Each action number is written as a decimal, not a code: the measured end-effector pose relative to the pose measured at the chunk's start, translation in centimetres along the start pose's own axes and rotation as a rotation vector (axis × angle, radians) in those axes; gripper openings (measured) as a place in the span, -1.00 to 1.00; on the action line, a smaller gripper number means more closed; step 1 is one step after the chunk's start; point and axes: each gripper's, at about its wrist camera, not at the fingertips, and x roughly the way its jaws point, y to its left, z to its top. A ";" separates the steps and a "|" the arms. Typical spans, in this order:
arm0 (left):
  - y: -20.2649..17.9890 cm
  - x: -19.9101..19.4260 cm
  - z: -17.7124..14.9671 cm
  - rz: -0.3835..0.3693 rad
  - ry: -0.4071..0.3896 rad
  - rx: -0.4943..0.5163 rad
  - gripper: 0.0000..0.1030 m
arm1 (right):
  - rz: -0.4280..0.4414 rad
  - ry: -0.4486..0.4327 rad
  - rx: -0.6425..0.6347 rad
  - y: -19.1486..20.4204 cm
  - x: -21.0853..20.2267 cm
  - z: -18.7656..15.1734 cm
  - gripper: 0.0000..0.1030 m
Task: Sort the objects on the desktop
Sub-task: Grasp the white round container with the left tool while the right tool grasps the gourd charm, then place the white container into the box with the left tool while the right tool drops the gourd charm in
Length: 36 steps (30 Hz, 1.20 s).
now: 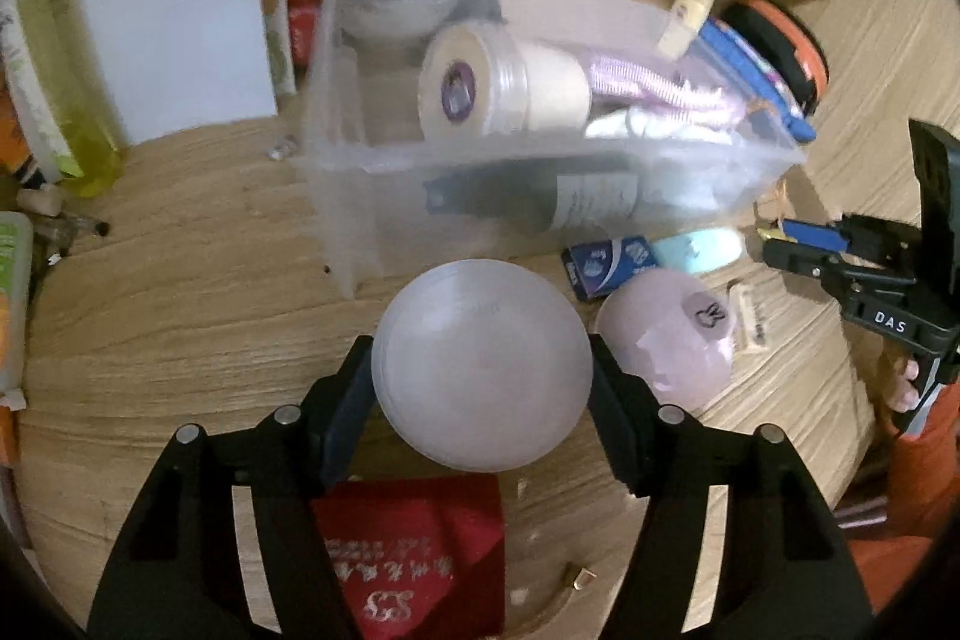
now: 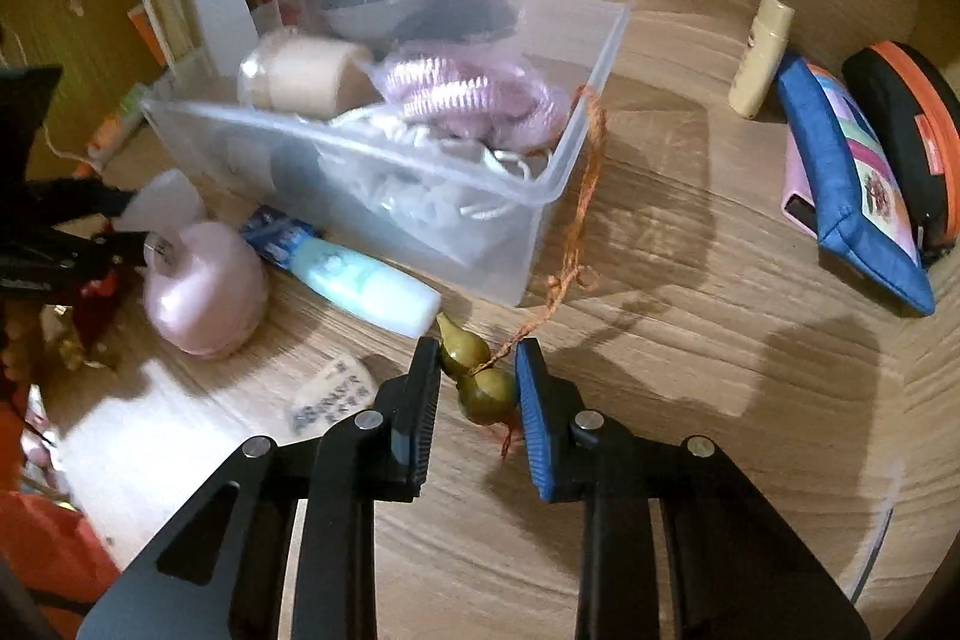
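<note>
My left gripper [image 1: 480,370] is shut on a round frosted white lid or dish [image 1: 480,364], held above the wooden desk in front of the clear plastic bin [image 1: 336,196]. The bin holds a cream jar, a purple brush, a dark bottle and white cords. My right gripper [image 2: 477,364] is shut on a small olive-green gourd charm [image 2: 477,376] whose orange string [image 2: 585,196] trails up over the bin's corner [image 2: 576,172]. The right gripper also shows in the left wrist view [image 1: 774,244] at the right, beside the bin.
A pink round container [image 1: 666,346], a blue packet [image 1: 606,265] and a pale blue tube [image 2: 360,280] lie in front of the bin. A blue pouch [image 2: 840,184], an orange-black case [image 2: 906,124] and a cream tube [image 2: 759,52] lie to the right. A red cloth [image 1: 420,550] lies below the left gripper. A white box [image 1: 180,16] and bottles stand at the left.
</note>
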 end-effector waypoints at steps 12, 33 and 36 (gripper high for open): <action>-0.9 -4.7 3.0 -0.044 -0.170 -0.014 0.28 | -0.085 -0.211 -0.031 0.8 -7.1 4.0 -0.55; -0.4 -1.3 7.7 -0.011 -0.133 0.003 0.28 | 0.050 -0.137 -0.048 2.9 0.3 8.3 -0.55; -0.4 -0.8 8.0 -0.006 -0.127 0.010 0.28 | 0.067 -0.141 -0.043 2.6 0.5 8.2 -0.54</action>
